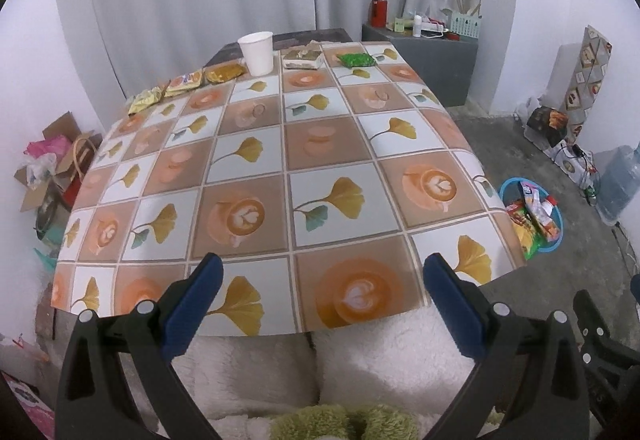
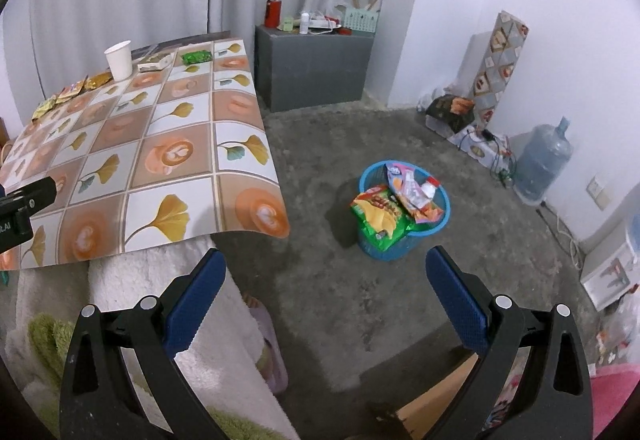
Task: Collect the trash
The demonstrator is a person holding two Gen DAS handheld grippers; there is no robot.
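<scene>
Jaws on both the left gripper (image 1: 322, 282) and right gripper (image 2: 324, 280) spread, empty. Crinkled snack wrappers (image 1: 188, 81) line the counter's (image 1: 320, 159) far edge; round blue plastic basket (image 2: 404, 236) sits floor-side, likely positioned to catch them.

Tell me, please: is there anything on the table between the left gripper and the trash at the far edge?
Nothing visible. The left gripper is open above the near edge, and the tablecloth lies bare up to the far row: yellow packets, paper cup, small box and green packet.
</scene>
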